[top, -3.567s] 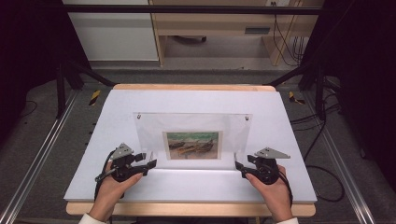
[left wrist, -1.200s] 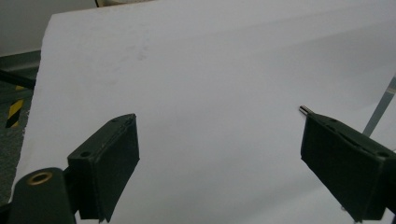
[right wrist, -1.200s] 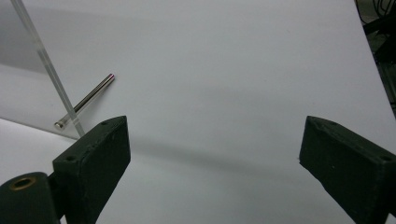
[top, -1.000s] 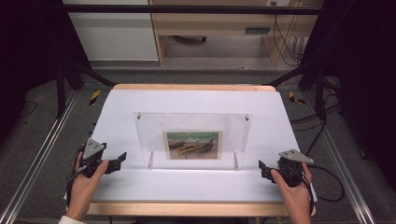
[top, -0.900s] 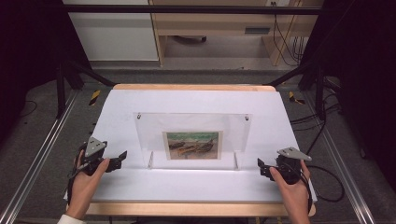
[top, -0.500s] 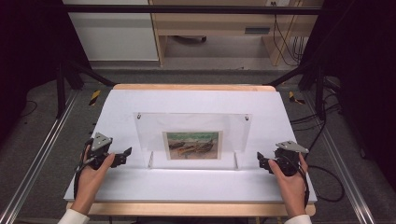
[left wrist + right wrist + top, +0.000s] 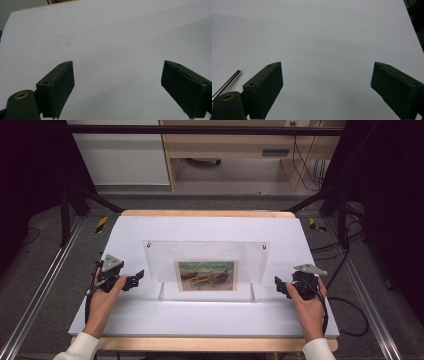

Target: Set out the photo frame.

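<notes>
1 clear pic frame, 2 tongs: left, right, 1 table.

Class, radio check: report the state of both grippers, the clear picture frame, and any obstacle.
Left gripper open, right gripper open, both empty. Clear acrylic picture frame with boat print upright mid-table, untouched. Nothing between grippers and frame.

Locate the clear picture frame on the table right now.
In the high view, the clear picture frame stands upright mid-table on the white sheet, between the left gripper and right gripper, touched by neither.
</notes>
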A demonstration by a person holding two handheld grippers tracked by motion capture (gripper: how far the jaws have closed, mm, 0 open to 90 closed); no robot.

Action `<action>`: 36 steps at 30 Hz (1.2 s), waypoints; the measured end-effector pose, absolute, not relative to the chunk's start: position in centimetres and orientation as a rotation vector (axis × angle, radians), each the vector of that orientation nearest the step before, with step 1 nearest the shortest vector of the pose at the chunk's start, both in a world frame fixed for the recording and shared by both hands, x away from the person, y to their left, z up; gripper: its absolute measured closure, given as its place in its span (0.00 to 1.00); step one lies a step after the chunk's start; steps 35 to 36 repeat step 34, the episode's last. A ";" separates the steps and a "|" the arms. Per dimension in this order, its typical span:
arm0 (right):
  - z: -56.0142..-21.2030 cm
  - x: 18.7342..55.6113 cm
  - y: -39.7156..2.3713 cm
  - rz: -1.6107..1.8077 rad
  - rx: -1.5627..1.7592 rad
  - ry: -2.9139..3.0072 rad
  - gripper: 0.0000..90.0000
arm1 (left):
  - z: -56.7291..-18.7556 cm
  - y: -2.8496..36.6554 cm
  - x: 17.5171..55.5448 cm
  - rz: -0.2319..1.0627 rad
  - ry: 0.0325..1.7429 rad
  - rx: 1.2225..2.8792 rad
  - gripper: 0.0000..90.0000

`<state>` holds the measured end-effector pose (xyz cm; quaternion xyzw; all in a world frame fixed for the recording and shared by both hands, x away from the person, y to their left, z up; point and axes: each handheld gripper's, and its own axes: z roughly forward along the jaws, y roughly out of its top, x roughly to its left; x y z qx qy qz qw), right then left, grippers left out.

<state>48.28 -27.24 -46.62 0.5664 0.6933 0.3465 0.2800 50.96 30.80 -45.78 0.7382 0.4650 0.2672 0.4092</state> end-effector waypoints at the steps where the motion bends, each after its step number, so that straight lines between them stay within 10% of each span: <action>1: -46.7 48.5 -27.2 0.926 1.521 1.861 0.12 | -45.8 30.8 51.1 0.673 1.174 1.852 0.12; 36: -47.9 51.3 -27.8 0.947 1.573 1.732 0.14 | -47.5 32.6 52.2 0.684 1.233 1.770 0.12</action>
